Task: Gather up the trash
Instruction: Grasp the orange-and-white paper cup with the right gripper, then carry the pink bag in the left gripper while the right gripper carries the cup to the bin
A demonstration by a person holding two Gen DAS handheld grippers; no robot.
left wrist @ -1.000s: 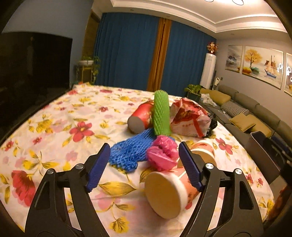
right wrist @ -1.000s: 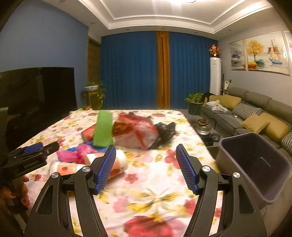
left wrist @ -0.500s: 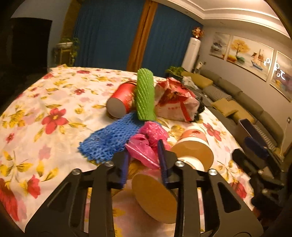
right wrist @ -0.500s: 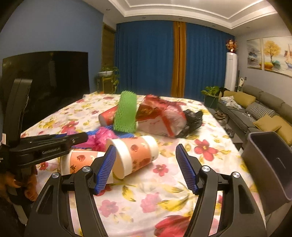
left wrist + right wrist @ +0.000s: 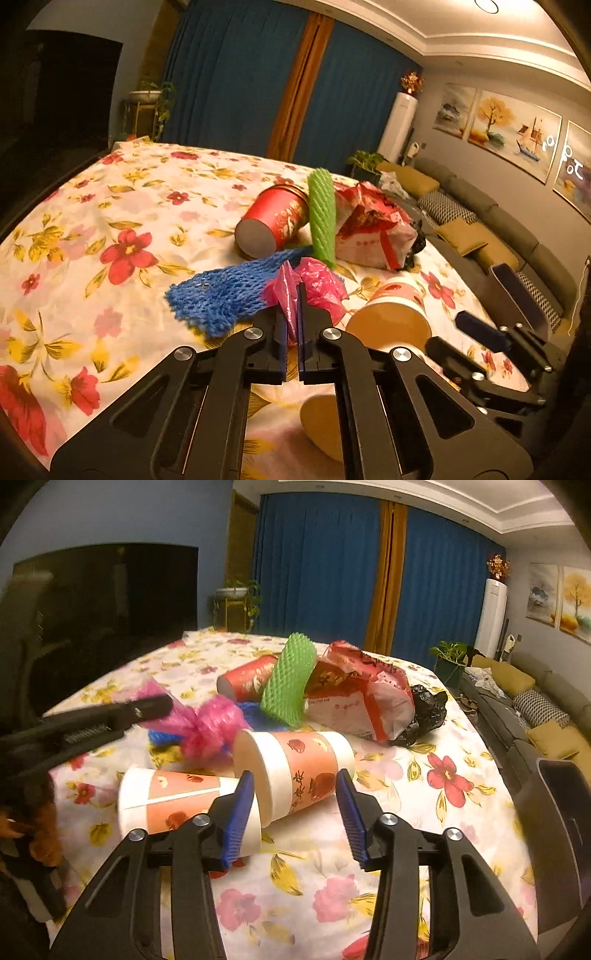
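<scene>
Trash lies on a table with a floral cloth (image 5: 110,229). My left gripper (image 5: 291,295) is shut on a crumpled pink plastic bag (image 5: 321,288), which sticks out above its tips; in the right wrist view the same gripper (image 5: 155,705) pinches the pink bag (image 5: 210,727) at the left. My right gripper (image 5: 293,786) hovers over an orange-and-white paper cup (image 5: 295,771) lying on its side. Its jaws are closing, with the cup between them and no clear press. A second such cup (image 5: 173,805) lies to the left of it.
Behind lie a red cup (image 5: 247,679), a green foam net (image 5: 291,679), a blue foam net (image 5: 221,295), a red-and-white bag (image 5: 354,698) and a black bag (image 5: 424,709). A dark bin (image 5: 561,834) stands off the table's right edge, with a sofa beyond it.
The left gripper's jaws came together on the pink bag. The right gripper moved forward and down to the orange-and-white cup, and its jaws narrowed.
</scene>
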